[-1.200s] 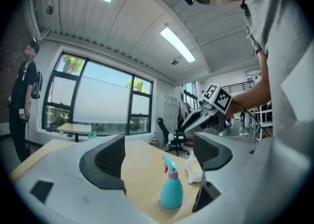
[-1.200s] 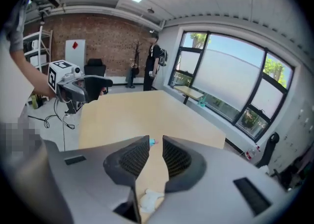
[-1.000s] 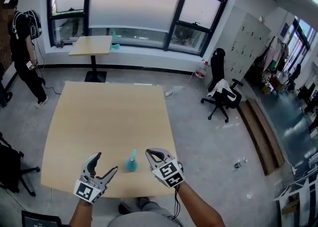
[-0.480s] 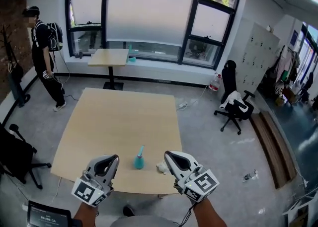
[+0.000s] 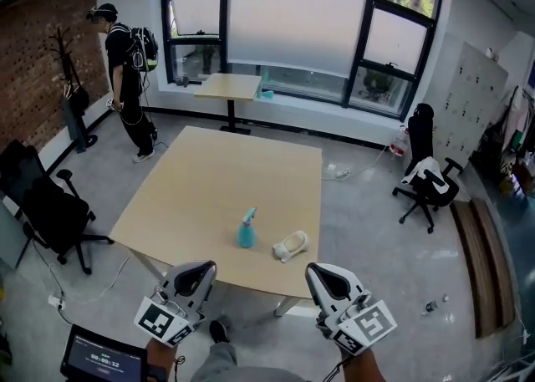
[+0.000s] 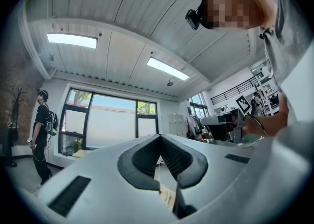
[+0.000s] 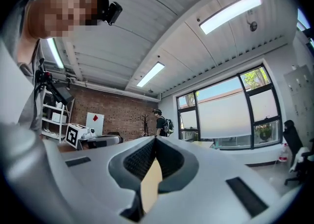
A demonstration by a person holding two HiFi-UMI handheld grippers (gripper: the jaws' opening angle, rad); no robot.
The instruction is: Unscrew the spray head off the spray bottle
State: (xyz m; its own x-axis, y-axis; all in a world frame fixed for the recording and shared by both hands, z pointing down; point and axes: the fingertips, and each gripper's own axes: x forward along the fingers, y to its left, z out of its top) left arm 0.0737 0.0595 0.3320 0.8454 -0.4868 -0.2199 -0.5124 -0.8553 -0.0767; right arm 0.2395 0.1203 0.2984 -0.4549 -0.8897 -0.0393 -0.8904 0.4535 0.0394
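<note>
Left hand-held gripper (image 5: pixel 201 273) and right hand-held gripper (image 5: pixel 324 278) sit at the bottom of the frame, jaws closed together on nothing, clear of the worktop (image 5: pixel 217 180). The teal spray bottle (image 5: pixel 246 234) stands upright at lower centre, with what looks like its white spray head (image 5: pixel 291 245) lying just to its right. If the bottle is now uncapped, a bump would probably spill it, or knock the loose head off the near edge

Screen (image 5: pixel 102 361) digits, too small to read
</note>
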